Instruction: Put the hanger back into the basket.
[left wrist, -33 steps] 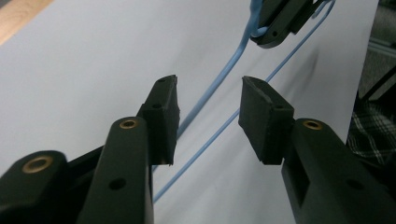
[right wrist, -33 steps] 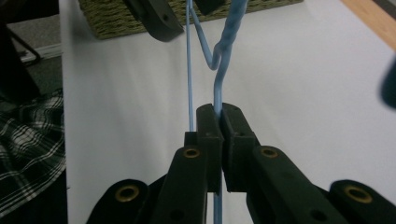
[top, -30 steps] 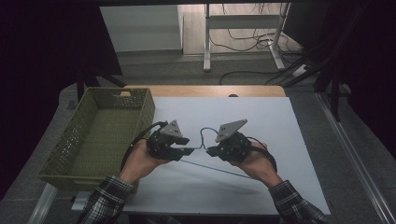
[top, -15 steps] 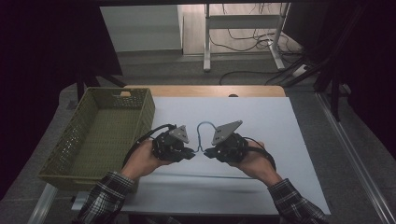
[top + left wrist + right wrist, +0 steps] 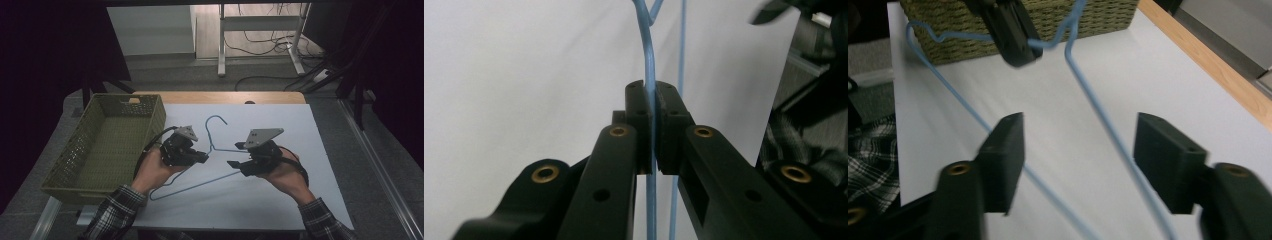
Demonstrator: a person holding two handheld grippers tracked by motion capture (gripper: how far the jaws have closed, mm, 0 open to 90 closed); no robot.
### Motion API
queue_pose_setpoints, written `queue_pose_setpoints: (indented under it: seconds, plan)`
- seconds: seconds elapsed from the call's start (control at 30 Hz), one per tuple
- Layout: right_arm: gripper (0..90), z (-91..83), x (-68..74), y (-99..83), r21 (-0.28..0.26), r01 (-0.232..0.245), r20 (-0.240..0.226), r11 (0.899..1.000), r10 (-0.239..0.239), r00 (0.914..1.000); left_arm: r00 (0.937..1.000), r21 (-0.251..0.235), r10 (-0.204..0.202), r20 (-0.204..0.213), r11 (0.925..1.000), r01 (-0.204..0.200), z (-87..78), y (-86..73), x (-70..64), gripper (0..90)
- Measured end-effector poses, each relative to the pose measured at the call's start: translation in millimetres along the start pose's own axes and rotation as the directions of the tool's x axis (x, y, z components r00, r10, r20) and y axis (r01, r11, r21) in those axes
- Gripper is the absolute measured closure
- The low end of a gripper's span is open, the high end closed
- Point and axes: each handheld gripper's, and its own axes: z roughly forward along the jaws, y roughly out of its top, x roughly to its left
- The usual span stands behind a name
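Dim room, dark curtains to either side, cables on the floor beyond a metal stand. High view: a white desk [image 5: 280,200] with a wooden far edge carries a green woven basket [image 5: 75,165], which serves as landmark. Just right of the basket lies a blue wire hanger [image 5: 216,131], hook toward the far edge, long bottom wire running back toward the person. The left gripper [image 5: 200,157], held in the left hand [image 5: 152,172], sits nearest the basket, clamped on the hanger's shoulder wire. The right gripper [image 5: 236,155], in the right hand [image 5: 282,175], is farther from the basket, across the hanger, jaws apart. Plaid sleeves at both wrists.

Left gripper view: white desk fills the background. Left gripper [image 5: 655,127] jaws pressed together with the blue hanger [image 5: 650,60] wire pinched between the pads; a second strand of the same hanger runs parallel just beside them. Dark tip of the other gripper at the upper corner.

Right gripper view: the basket [image 5: 1093,17] stands at the far side of the white desk. Right gripper [image 5: 1078,157] jaws stand wide open, closed on nothing; the hanger [image 5: 1098,110] wires pass between them, touching neither so far as I can tell. Nearer the basket, the left gripper [image 5: 1020,52] pinches the hanger wire.
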Motion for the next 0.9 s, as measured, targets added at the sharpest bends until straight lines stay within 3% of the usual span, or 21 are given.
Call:
queue_pose_setpoints:
  seconds: [0.07,0.1,0.2,0.37,0.5,0.6,0.67,0.7,0.9]
  plan:
    - [26.2,-4.7,-1.1,-4.3,-0.006,-0.042,0.006,0.999,0.042,0.9991,0.9999,-0.008,-0.008,-0.013,0.9999,0.008,-2.6,-0.1,1.3,87.2]
    - [23.3,-6.6,-1.4,-7.1,-0.009,-0.064,0.009,0.998,0.064,0.9979,0.9992,-0.024,-0.036,-0.018,0.9991,0.035,-8.2,0.3,3.6,87.2]
    - [15.7,-11.6,-0.3,-16.4,-0.020,-0.105,0.015,0.994,0.106,0.9943,0.9973,-0.039,-0.064,-0.037,0.9973,0.062,-18.3,1.0,8.1,87.1]
    - [10.4,-19.3,1.0,-32.1,-0.040,-0.171,0.021,0.985,0.172,0.9850,0.9909,-0.065,-0.117,-0.066,0.9914,0.113,-35.5,2.7,13.4,87.1]
    - [8.0,-26.0,1.7,-41.5,-0.056,-0.204,0.027,0.977,0.206,0.9783,0.9872,-0.073,-0.130,-0.092,0.9896,0.124,-48.7,5.1,16.4,87.1]
    - [6.5,-30.5,1.6,-47.6,-0.067,-0.235,0.031,0.970,0.237,0.9709,0.9786,-0.090,-0.149,-0.142,0.9864,0.137,-70.5,8.2,20.0,87.1]
    - [5.3,-32.1,1.8,-51.2,-0.067,-0.249,0.033,0.966,0.251,0.9673,0.9765,-0.092,-0.150,-0.155,0.9863,0.137,-76.2,8.3,21.6,87.1]
    - [4.8,-32.6,2.0,-52.8,-0.067,-0.255,0.036,0.965,0.258,0.9655,0.9701,-0.101,-0.160,-0.183,0.9846,0.143,-87.0,7.2,25.3,87.1]
    - [3.5,-34.1,4.3,-60.4,-0.070,-0.276,0.042,0.959,0.279,0.9594,0.9493,-0.126,-0.190,-0.250,0.9786,0.163,-110.4,-6.3,41.2,87.2]
